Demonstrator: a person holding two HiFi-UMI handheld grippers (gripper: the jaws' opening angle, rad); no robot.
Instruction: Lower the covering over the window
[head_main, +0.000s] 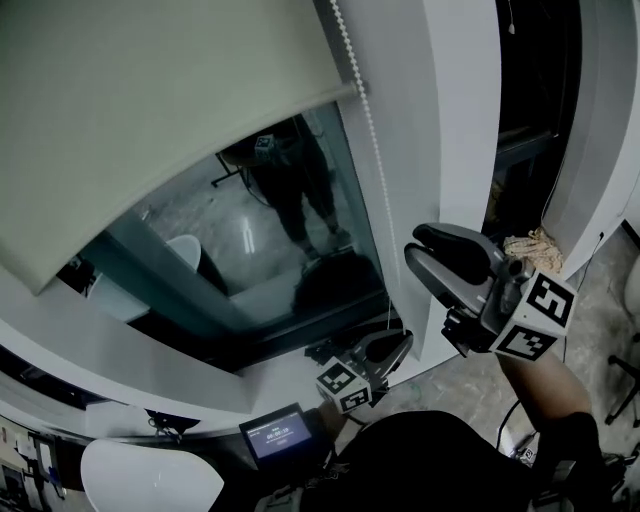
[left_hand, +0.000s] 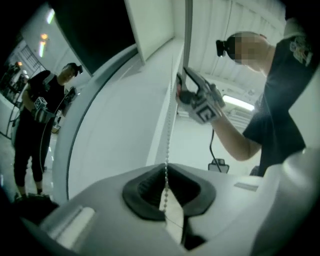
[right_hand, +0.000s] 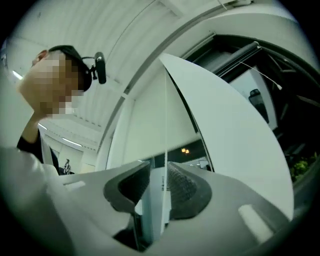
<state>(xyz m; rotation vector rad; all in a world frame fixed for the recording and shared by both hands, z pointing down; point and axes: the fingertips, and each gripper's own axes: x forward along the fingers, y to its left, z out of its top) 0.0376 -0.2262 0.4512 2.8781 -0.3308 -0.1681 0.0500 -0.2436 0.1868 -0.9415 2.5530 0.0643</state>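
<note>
Wears a black short-sleeved T-shirt (left_hand: 282, 95) and a black head-mounted camera (left_hand: 220, 46), alongside a smooth grey plastic left gripper (left_hand: 166, 192) and matching right gripper (right_hand: 159, 186), both with black ribbed pads (right_hand: 186, 190) and white cubes (head_main: 536, 316) of black square markers.

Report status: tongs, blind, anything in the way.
Left tongs shut on bead chain. Right tongs open, chain running between them. Roller blind partway down. No obstruction seen.
</note>
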